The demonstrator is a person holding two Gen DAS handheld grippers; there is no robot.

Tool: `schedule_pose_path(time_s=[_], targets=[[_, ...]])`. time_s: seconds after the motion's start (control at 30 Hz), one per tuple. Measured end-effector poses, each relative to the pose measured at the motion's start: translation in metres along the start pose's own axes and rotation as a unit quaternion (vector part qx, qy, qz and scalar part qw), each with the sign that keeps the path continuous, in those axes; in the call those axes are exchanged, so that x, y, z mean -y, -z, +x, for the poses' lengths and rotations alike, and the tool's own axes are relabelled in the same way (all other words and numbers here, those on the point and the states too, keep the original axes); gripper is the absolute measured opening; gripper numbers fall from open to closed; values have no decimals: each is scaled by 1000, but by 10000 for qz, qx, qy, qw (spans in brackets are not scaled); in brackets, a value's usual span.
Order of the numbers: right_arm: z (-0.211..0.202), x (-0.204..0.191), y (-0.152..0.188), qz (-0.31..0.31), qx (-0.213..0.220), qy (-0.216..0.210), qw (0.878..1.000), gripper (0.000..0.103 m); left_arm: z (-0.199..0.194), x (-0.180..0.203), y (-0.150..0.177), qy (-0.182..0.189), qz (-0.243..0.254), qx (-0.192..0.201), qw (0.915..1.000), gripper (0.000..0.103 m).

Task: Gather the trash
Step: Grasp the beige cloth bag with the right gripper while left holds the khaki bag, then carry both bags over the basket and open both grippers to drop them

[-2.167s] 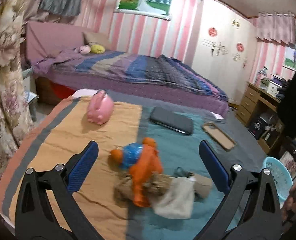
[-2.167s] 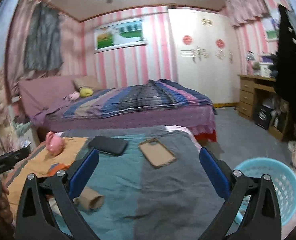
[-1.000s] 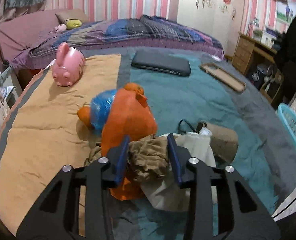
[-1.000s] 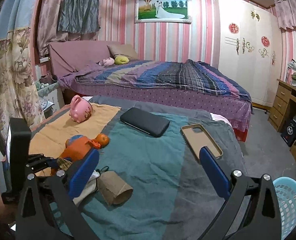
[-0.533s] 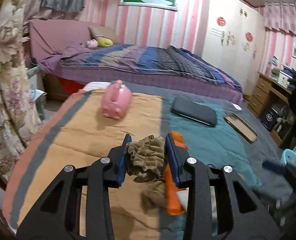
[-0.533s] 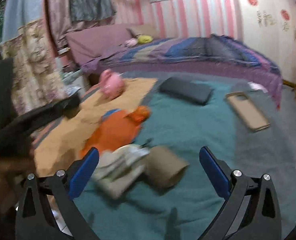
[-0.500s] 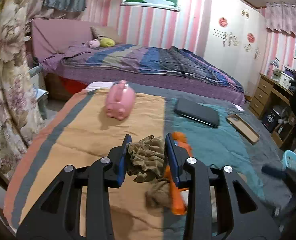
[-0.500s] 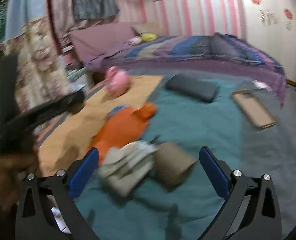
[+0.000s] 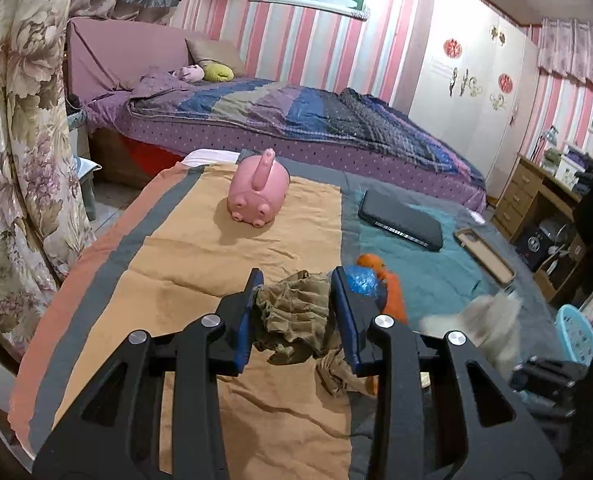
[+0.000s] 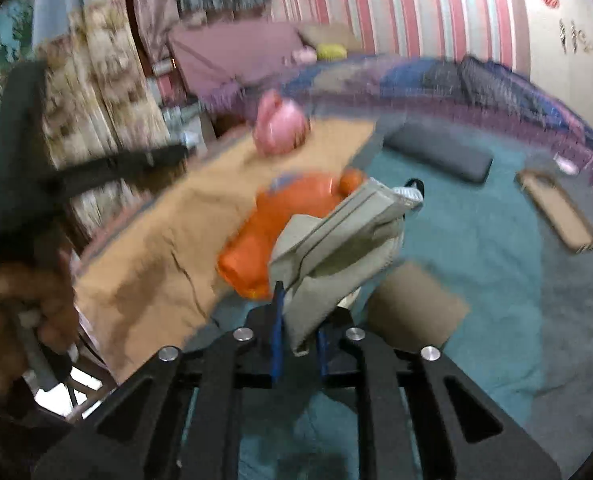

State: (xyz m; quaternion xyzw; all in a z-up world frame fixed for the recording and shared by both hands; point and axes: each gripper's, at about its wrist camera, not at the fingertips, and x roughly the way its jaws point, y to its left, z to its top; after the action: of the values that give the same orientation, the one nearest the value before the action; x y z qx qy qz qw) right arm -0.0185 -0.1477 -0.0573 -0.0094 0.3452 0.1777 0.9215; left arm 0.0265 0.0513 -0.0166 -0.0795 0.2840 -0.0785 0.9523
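No brand or label reads clearly anywhere; the dark flat case [image 9: 400, 224] has a pale printed strip along its near edge, too small to make out, and the red ornaments on the wardrobe [image 9: 468, 80] are only shapes.

The left gripper [image 9: 296, 312] has its jaws pressed against a crumpled brown paper wad [image 9: 296, 312], held up above the tan cloth [image 9: 216, 248]. The right gripper [image 10: 298, 336] has its jaws nearly together, clamped on the lower edge of a grey pouch [image 10: 336, 248] that stands up from them.

Only the left view shows the blue basket [image 9: 576, 332] by the floor at the right, partly cut off. There the pouch is just a pale smear, and the right gripper below it a dark blur. Only the right view shows the cardboard tube [image 10: 412, 308] lying on the teal blanket [image 10: 476, 260], and the hand [image 10: 20, 316] gripping the left tool's handle.

The orange bag [image 10: 280, 224] is mostly hidden behind the left fingers in one view and behind the pouch in the other. The right view is smeared, so the pink pig [image 9: 258, 192] looks to be a piggy bank, judging by the sharper left view. A phone case [image 9: 484, 250] lies past the dark case.
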Motion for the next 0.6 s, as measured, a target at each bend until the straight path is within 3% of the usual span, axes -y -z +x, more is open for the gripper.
schedule_pose_path(time_s=[0.2, 0.33, 0.5, 0.6], targets=[[-43, 7, -21, 43, 803, -43, 9968, 11, -14, 15, -5, 156, 44, 213, 9996, 34], [-70, 16, -31, 38, 1197, 161, 9927, 11, -15, 41, -7, 533, 34, 213, 9983, 34], [-98, 46, -35, 289, 1496, 622, 9864, 11, -16, 80, -11, 910, 22, 309, 9954, 34], [-120, 67, -34, 373, 1636, 1136, 9793, 11, -19, 116, -11, 1171, 225, 363, 9922, 34]])
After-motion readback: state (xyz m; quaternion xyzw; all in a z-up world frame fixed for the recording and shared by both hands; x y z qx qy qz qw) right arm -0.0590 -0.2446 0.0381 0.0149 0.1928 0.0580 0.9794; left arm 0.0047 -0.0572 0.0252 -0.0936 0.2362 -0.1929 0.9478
